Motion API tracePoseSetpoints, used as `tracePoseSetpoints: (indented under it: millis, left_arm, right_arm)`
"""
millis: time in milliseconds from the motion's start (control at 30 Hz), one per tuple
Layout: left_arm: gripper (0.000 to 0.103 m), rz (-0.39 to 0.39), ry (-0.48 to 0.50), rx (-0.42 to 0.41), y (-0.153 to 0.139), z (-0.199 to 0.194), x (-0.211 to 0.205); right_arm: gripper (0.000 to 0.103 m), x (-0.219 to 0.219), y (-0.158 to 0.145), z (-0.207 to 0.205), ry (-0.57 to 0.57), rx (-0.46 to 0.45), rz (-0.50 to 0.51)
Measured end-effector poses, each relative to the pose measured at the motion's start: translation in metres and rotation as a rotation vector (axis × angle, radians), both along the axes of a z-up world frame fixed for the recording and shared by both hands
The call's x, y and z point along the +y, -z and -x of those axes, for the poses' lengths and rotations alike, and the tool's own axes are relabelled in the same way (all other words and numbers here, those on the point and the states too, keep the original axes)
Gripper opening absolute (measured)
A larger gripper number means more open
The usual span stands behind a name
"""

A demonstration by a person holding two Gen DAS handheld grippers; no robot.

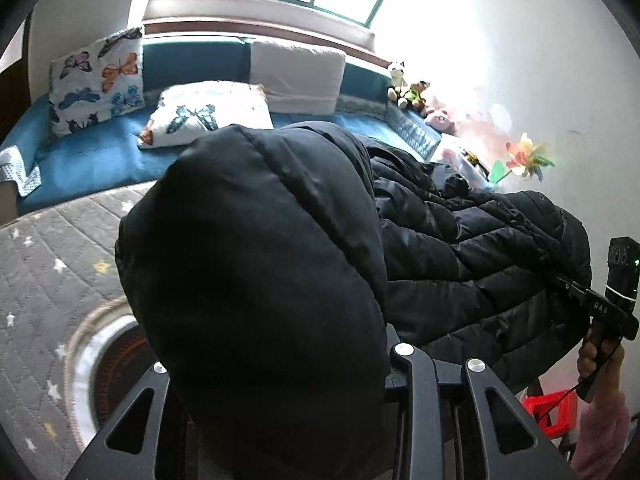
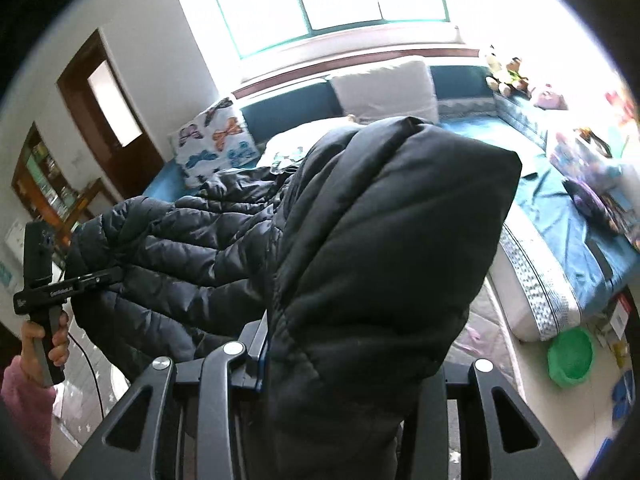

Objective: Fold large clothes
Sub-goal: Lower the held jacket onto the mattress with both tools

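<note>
A large black quilted puffer jacket hangs in the air, stretched between both grippers above the bed. My left gripper is shut on one end of it; a puffy fold drapes over the fingers and hides the tips. My right gripper is shut on the other end, and a fold covers its fingers too. The right gripper also shows in the left wrist view at the jacket's far edge. The left gripper shows in the right wrist view, clamped on the jacket.
A bed with a blue sheet holds butterfly pillows and plush toys under a window. A grey quilted mat lies below. A red stool and a green basin sit on the floor.
</note>
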State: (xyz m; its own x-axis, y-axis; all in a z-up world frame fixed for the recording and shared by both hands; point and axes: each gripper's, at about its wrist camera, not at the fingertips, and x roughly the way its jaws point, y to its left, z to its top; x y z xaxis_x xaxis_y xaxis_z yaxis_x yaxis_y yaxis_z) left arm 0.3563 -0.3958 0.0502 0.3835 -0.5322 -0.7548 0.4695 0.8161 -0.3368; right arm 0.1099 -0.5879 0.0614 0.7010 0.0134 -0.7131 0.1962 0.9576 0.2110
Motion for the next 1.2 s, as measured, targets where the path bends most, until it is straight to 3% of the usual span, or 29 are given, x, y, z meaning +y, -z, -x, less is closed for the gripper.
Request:
tracePoseSetpoints:
  millis: [300, 400, 467, 600, 667, 767, 933, 1067, 1200]
  left_arm:
    - [0.037, -0.103, 0.022, 0.063, 0.065, -0.004, -0.053]
    - [0.049, -0.141, -0.001, 0.076, 0.084, -0.003, -0.052]
    - [0.062, -0.149, -0.022, 0.085, 0.094, -0.005, -0.051]
    - [0.076, -0.125, -0.039, 0.106, 0.111, -0.008, -0.039]
    - [0.088, -0.115, -0.046, 0.100, 0.114, -0.015, -0.028]
    - [0.089, -0.047, -0.051, 0.142, 0.119, -0.019, -0.012]
    - [0.089, -0.006, -0.071, 0.145, 0.103, -0.024, 0.022]
    - [0.089, -0.033, -0.122, 0.026, 0.064, -0.022, 0.045]
    - [0.089, 0.027, -0.143, -0.079, 0.024, -0.014, 0.062]
  right_arm:
    - [0.043, -0.025, 0.042, 0.002, 0.048, 0.095, -0.061]
    - [0.048, -0.032, 0.057, 0.005, 0.066, 0.118, -0.100]
    - [0.057, -0.039, 0.064, 0.006, 0.091, 0.130, -0.132]
    - [0.072, -0.049, 0.080, 0.009, 0.124, 0.166, -0.173]
    - [0.076, -0.055, 0.086, 0.012, 0.139, 0.182, -0.205]
    - [0.078, -0.062, 0.085, 0.015, 0.139, 0.208, -0.222]
    - [0.078, -0.065, 0.061, 0.033, 0.175, 0.222, -0.132]
    - [0.078, -0.059, 0.032, 0.047, 0.209, 0.192, -0.029]
    - [0.078, -0.044, 0.012, 0.039, 0.187, 0.127, 0.019]
